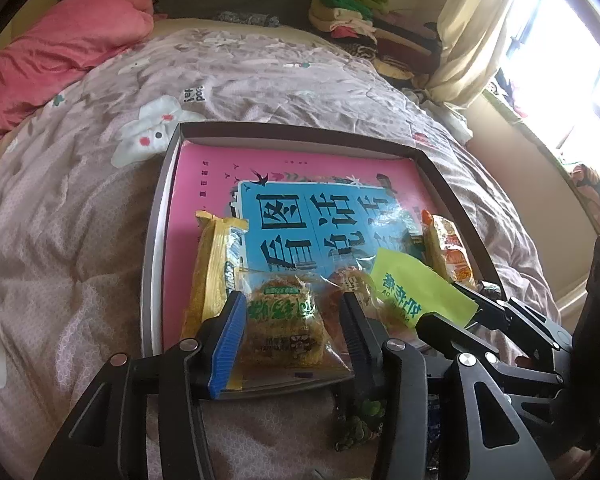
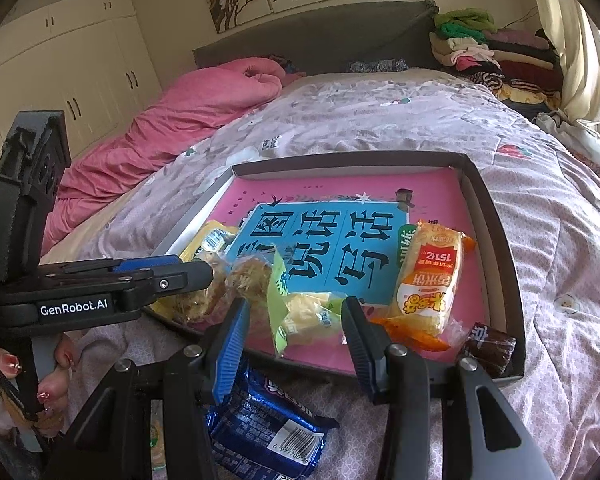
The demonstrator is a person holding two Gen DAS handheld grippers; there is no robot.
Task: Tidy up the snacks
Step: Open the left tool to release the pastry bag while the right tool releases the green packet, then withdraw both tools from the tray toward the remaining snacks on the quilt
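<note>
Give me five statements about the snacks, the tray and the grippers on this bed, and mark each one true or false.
1. The tray sits on the bed. True.
2. The blue snack packet lies inside the tray. False: it lies on the bedding in front of it.
3. The yellow-green packet lies between the right gripper fingers. True.
4. The tray's bottom is green. False: it is pink with a blue panel.
5. The left gripper straddles a clear-wrapped pastry. True.
</note>
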